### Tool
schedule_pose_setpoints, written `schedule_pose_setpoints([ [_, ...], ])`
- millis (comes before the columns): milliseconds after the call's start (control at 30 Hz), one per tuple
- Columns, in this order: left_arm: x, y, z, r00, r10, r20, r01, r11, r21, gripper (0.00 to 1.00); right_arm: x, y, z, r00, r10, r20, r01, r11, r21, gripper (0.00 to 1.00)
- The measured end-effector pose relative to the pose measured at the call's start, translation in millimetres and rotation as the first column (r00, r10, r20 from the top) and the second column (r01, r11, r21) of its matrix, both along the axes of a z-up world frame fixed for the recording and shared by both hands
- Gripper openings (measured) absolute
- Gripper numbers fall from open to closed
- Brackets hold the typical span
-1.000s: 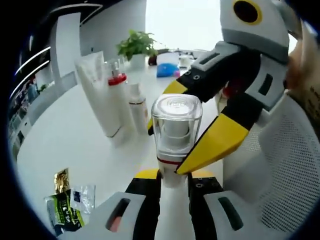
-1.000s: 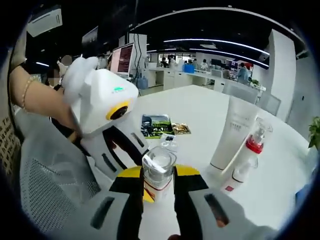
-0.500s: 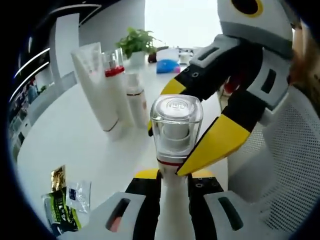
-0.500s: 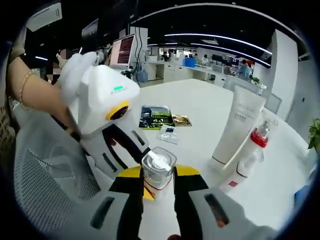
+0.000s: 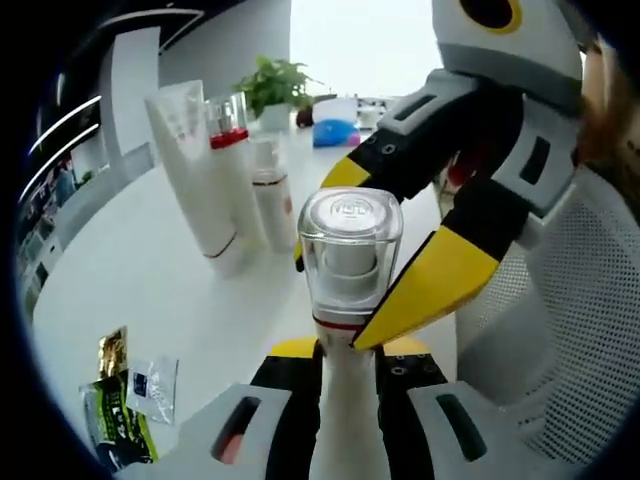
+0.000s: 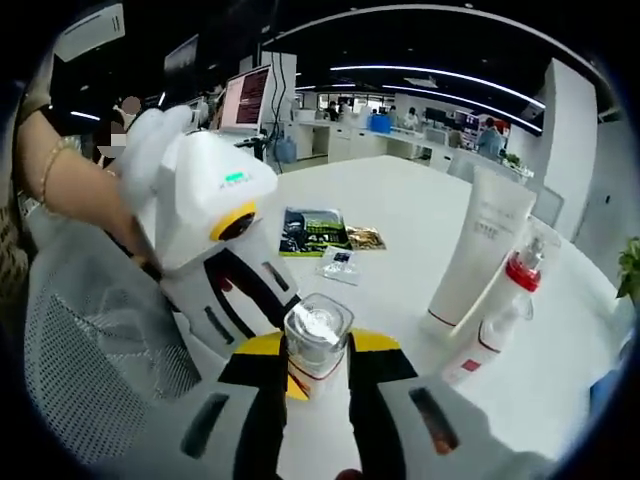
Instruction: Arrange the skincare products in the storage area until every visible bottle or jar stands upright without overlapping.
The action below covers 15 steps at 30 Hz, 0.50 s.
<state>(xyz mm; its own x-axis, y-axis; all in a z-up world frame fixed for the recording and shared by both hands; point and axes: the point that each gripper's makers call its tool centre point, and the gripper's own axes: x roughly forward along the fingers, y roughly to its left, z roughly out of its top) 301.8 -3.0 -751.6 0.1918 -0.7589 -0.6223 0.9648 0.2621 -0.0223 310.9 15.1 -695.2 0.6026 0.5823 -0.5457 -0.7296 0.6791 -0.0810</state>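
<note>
My left gripper [image 5: 345,400] is closed on the body of the pump bottle [image 5: 348,300], its two jaws pressed against the white sides below the red band, so the bottle runs straight out along the jaws with its clear square cap at the far end. My right gripper [image 6: 316,385] has come in from the other side and is closed around the same bottle just under the cap; in the left gripper view its yellow-tipped jaws cross the neck at a slant. Both hands therefore share one bottle, which hangs over the table edge between me and the mesh chair [image 6: 90,360], not resting on anything I can see.

The relation that matters is where the standing row lies from here. Forward of the left gripper, across bare white table [image 5: 130,270], stand the tall tube [image 5: 195,165], the red-collared bottle [image 5: 235,160] and the small bottle [image 5: 272,200], all upright, close together, the small one nearest my bottle. In the right gripper view the same three sit off to the right. Sachets [image 6: 325,235] lie flat on the table, well apart from the row.

I judge the bottle's long axis is already close to upright, so the move is a carry forward to an open spot beside the small bottle. The left gripper holds lower, so it seems the better one to set it down.
</note>
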Motion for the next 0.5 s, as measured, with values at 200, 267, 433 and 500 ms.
schedule_pose_setpoints([
  [200,1.6,-1,-0.3,1.0,-0.008,0.001,0.008,1.0,-0.011,0.16,1,-1,2.0,1.0,-0.016,-0.019,0.017,0.999,0.05,0.24],
  [267,4.0,-2,-0.8,1.0,-0.005,0.003,0.005,1.0,-0.017,0.16,3,-1,5.6,1.0,-0.027,-0.009,0.028,0.997,0.078,0.25],
  [433,8.5,-4,-1.2,1.0,-0.006,0.009,0.006,1.0,-0.013,0.16,3,-2,7.6,0.999,-0.041,-0.021,0.043,0.993,0.11,0.34],
  [500,10.1,-5,-1.2,1.0,-0.006,0.01,0.006,1.0,-0.012,0.16,2,-4,8.7,0.999,-0.045,-0.029,0.048,0.991,0.124,0.38],
])
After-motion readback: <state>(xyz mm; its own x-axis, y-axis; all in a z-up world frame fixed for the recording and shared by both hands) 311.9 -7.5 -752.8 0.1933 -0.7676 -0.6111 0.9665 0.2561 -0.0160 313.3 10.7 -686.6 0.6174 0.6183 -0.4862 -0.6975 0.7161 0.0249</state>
